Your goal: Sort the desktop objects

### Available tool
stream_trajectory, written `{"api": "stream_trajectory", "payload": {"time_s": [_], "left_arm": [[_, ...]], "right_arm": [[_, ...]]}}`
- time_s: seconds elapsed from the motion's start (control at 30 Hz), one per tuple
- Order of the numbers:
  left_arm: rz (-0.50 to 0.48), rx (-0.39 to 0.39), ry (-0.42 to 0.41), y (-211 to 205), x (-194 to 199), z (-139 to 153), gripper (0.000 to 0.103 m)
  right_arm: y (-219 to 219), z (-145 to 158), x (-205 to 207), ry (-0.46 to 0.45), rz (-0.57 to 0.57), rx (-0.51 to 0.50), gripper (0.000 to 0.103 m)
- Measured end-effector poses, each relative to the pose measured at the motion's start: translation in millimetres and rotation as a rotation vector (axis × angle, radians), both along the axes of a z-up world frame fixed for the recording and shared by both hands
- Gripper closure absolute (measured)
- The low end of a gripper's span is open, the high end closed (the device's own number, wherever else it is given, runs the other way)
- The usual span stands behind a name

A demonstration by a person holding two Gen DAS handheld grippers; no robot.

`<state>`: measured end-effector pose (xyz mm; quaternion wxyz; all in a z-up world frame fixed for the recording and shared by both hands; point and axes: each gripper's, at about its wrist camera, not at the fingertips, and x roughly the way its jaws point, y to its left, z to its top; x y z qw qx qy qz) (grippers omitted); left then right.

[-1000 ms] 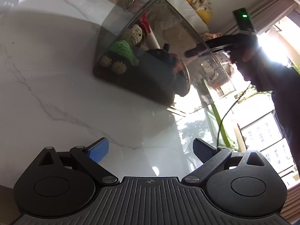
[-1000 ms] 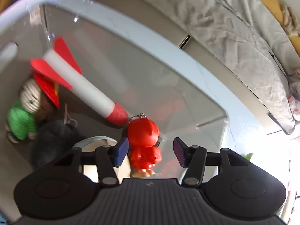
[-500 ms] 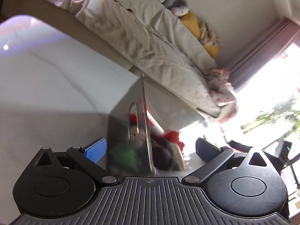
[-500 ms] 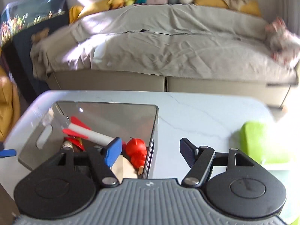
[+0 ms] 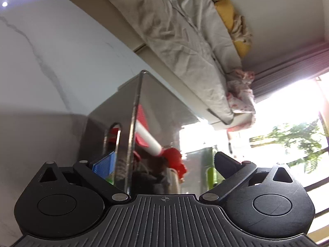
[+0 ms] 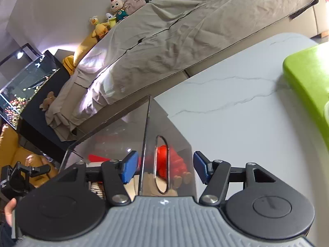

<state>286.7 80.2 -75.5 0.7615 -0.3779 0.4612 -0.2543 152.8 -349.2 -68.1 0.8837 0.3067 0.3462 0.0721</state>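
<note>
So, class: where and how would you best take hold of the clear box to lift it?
Probably grip the clear box by its two end walls, at the slot handles, one gripper per end, a finger either side of the thin upright wall. The right gripper already straddles one, jaws closing; the left gripper stands wide at the other.

A home living room: a sofa (image 6: 185, 26) under a rumpled cover, plush toys (image 6: 115, 14) along its back, an aquarium (image 6: 24, 82), a marble-topped table (image 6: 236, 113).

Beyond the jaws runs a long beige sofa draped in a wrinkled grey cloth (image 6: 185, 33), plush toys (image 6: 115, 10) lining its back against a plain pale wall (image 5: 283, 16). Left stands a glass aquarium (image 6: 24, 78). Right, an overexposed bright window (image 5: 287, 111).
</note>
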Motion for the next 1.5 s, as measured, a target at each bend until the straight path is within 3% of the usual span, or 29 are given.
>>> {"api": "stream_trajectory", "payload": {"time_s": [0.1, 0.17, 0.2, 0.23, 0.3, 0.33, 0.47, 0.6, 0.8, 1.0, 1.1, 1.2, 1.27, 1.33, 1.4, 1.5], "left_arm": [[0.0, 0.01, 0.017, -5.3, 4.0, -2.1, 0.001], [0.007, 0.051, 0.022, -6.9, 3.7, -0.6, 0.007], [0.011, 0.086, 0.023, -7.3, 2.7, 0.6, 0.02], [0.015, 0.151, 0.023, -8.4, 1.4, 2.2, 0.046], [0.007, 0.245, 0.007, -7.0, -6.7, 5.9, 0.071], [0.003, 0.271, -0.004, -5.1, -12.4, 8.6, 0.075], [-0.009, 0.381, -0.083, -1.9, -47.3, 28.3, 0.075], [-0.038, 0.446, -0.113, -0.8, -94.2, 43.2, 0.067], [-0.087, 0.492, -0.136, 4.2, -161.1, 50.9, 0.058], [-0.095, 0.592, -0.188, 4.0, -187.6, 68.8, 0.058], [-0.064, 0.711, -0.252, 3.7, -194.3, 90.2, 0.043], [-0.074, 0.797, -0.304, 1.6, -202.6, 111.6, 0.027], [-0.134, 0.798, -0.307, -6.3, -200.6, 120.1, 0.02], [-0.228, 0.78, -0.28, -16.6, -195.9, 126.1, 0.012], [-0.347, 0.746, -0.219, -28.1, -188.3, 128.8, 0.01], [-0.438, 0.712, -0.119, -35.4, -176.9, 128.9, 0.01]], "right_arm": [[4.2, -3.6, 7.9, 0.004, 0.011, 0.003, 0.049], [8.9, -4.8, 11.6, 0.01, 0.027, -0.013, 0.062], [12.8, -4.5, 11.6, 0.013, 0.047, -0.013, 0.072], [16.5, -2.8, 11.3, 0.014, 0.068, -0.008, 0.085], [24.4, 3.0, 8.1, 0.029, 0.059, -0.044, 0.087], [28.3, 5.3, 5.0, 0.039, 0.055, -0.071, 0.088], [39.8, 9.7, -13.2, 0.071, 0.063, -0.119, 0.088], [55.7, 14.7, -45.6, 0.087, 0.114, -0.191, 0.086], [72.2, 20.7, -95.8, 0.099, 0.199, -0.27, 0.086], [84.7, 28.1, -118.6, 0.111, 0.265, -0.349, 0.085], [89.0, 40.1, -122.7, 0.103, 0.266, -0.406, 0.083], [95.8, 65.7, -125.5, 0.07, 0.26, -0.528, 0.072], [103.4, 83.6, -125.9, 0.04, 0.263, -0.604, 0.071], [114.8, 98.5, -125.0, 0.02, 0.282, -0.649, 0.059], [131.4, 105.5, -115.7, 0.056, 0.335, -0.613, 0.046], [158.9, 104.5, -97.3, 0.131, 0.423, -0.515, 0.045]]}}
